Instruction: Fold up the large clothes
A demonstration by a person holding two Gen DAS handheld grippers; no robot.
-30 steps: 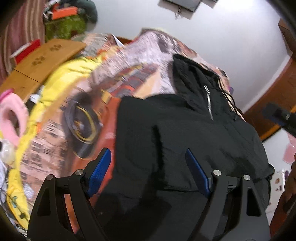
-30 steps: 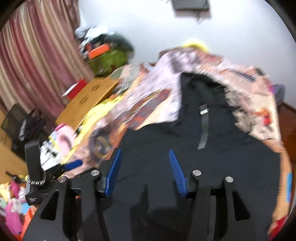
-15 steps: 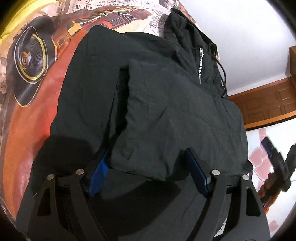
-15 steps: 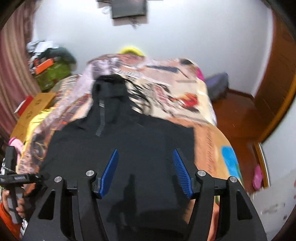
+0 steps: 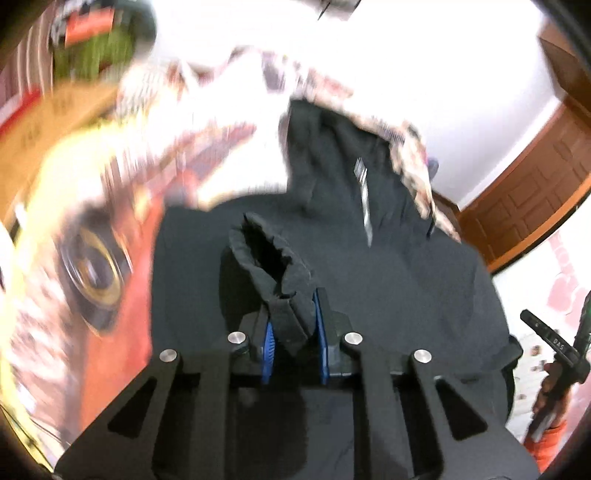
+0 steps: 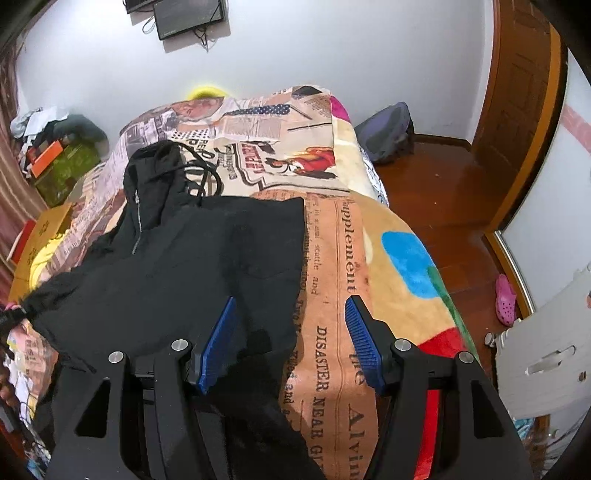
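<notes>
- Lying spread on the bed, the black hooded jacket [image 6: 184, 266] has its hood toward the white wall and its silver zipper [image 6: 137, 221] running down the chest.
- The bed is covered by a newspaper-print blanket [image 6: 332, 266] with orange, blue and red patches; the jacket's right edge ends on it, with bare blanket beyond.
- The left tongs [image 5: 293, 332] are closing on a bunched sleeve cuff [image 5: 273, 266] of the jacket: black fabric fills the narrow gap between the blue pads, and the open mouth of the cuff stands up above them.
- That view is blurred at the edges; the jacket body lies below the raised cuff, and a wheel-like print [image 5: 94, 280] on the blanket shows to the left.
- The right tongs [image 6: 291, 343] stand about half open with nothing gripped. The left pad hangs over the jacket's right-hand edge, the right pad over the blanket's printed text.
- In the left wrist view, a person's hand [image 5: 550, 387] holding a black tool handle appears at the far right edge, beside the jacket.
- Around the bed: a dark backpack [image 6: 388, 133] on the wooden floor by the wall, a pink clog [image 6: 504, 299] near a white panel, a wall-mounted screen [image 6: 188, 16], and a cardboard box [image 6: 44, 236] to the left.
</notes>
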